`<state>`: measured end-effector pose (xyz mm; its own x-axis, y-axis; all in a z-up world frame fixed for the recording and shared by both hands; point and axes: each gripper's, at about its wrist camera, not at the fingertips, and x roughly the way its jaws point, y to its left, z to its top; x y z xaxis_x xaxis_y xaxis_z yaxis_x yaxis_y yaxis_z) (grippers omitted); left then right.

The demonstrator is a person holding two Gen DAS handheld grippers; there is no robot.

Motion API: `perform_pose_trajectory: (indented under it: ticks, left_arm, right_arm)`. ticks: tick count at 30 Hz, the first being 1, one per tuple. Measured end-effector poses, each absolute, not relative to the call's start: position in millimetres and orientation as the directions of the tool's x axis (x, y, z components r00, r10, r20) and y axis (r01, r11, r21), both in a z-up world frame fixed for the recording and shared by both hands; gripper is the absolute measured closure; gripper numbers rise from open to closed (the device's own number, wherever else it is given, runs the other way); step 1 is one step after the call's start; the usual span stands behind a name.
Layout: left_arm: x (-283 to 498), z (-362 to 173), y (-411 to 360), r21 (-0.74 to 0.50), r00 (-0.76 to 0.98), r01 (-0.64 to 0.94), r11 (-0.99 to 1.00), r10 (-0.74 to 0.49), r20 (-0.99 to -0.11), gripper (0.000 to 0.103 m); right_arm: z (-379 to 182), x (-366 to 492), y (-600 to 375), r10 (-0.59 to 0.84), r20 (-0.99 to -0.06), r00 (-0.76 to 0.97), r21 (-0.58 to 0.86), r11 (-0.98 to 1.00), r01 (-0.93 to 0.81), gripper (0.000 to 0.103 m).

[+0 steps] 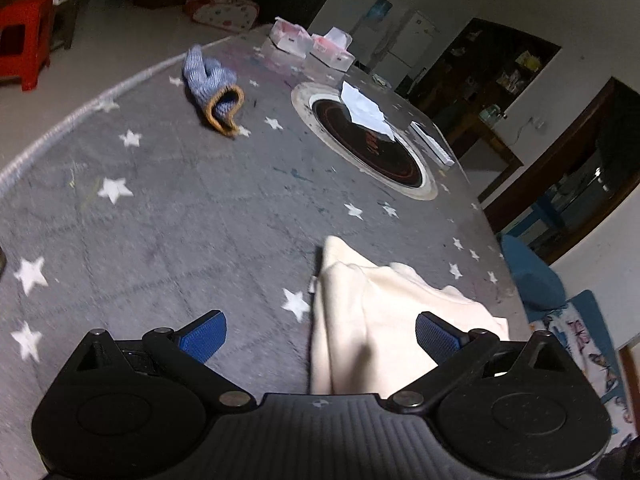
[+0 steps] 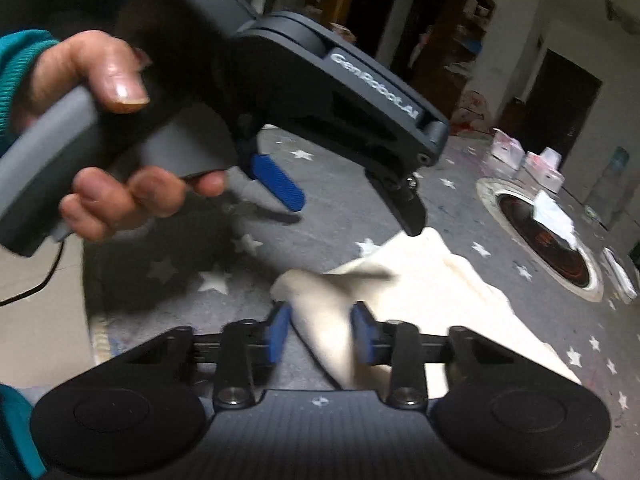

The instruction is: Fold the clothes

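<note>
A cream garment (image 1: 384, 320) lies bunched on the grey star-patterned tablecloth (image 1: 160, 220). My left gripper (image 1: 320, 336) is open just above the cloth, its jaws wide apart over the garment's near left edge. In the right wrist view the left gripper (image 2: 352, 204) hangs over the far corner of the cream garment (image 2: 432, 288), one finger tip touching it. My right gripper (image 2: 320, 332) has its jaws narrowed around a raised fold of the garment; the fold sits between the blue pads (image 2: 280, 330).
A small blue knitted garment (image 1: 214, 84) with an orange hem lies at the far left of the table. An induction hob (image 1: 366, 142) with crumpled white paper sits in the table's middle. Tissue packs (image 1: 312, 42) stand at the far edge. A red stool (image 1: 24, 38) stands on the floor.
</note>
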<state>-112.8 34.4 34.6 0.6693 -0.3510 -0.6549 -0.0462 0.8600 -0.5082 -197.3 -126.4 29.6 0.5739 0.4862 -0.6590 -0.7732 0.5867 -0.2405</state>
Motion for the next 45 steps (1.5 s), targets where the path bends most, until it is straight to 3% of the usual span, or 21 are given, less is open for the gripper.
perform_pose_trajectory:
  ticks: [3,14,17,20,22,25,30,40,45]
  left_arm:
    - [-112,34,31,-0.532,0.663,-0.055,0.845,-0.367,-0.652,0.001]
    - [-99,20,22,-0.686,0.617,-0.150,0.712,-0.475,-0.628,0.004]
    - [-94,15,15,-0.733,0.597,-0.156,0.662,-0.528,-0.604,0.016]
    - [-89,6,9,-0.776,0.569,-0.164,0.609,-0.584,-0.579,0.035]
    - [-87,0,5,-0.782,0.554,-0.170,0.599,-0.598,-0.579,0.063]
    - [-86,-5,4,-0.774,0.548,-0.181,0.607,-0.591,-0.592,0.077]
    - [-88,-4,2,-0.760,0.552,-0.161,0.629,-0.581,-0.598,0.079]
    - [-91,3,-10,-0.702,0.565,-0.090,0.706,-0.545,-0.620,0.078]
    - [-90,4,-13,-0.686,0.566,-0.077,0.723,-0.535,-0.627,0.077]
  right_arm:
    - [38,-190,-136,0.507,-0.644,0.573,-0.185,0.624,-0.759,0.086]
    - [72,-169,-186,0.596,-0.559,0.576,0.041,0.714,-0.699,0.088]
    - [73,-169,-190,0.608,-0.545,0.577,0.061,0.715,-0.696,0.089]
    - [72,-169,-193,0.619,-0.541,0.570,0.074,0.709,-0.701,0.089]
    - [68,-170,-194,0.624,-0.548,0.558,0.080,0.702,-0.707,0.089]
    - [63,-172,-198,0.634,-0.556,0.537,0.103,0.694,-0.713,0.085]
    - [60,-171,-228,0.612,-0.536,0.582,0.146,0.746,-0.650,0.064]
    - [41,-138,-337,0.302,-0.576,0.760,0.140,0.952,-0.272,0.053]
    - [25,-122,-370,0.276,-0.598,0.752,0.214,0.960,-0.182,0.052]
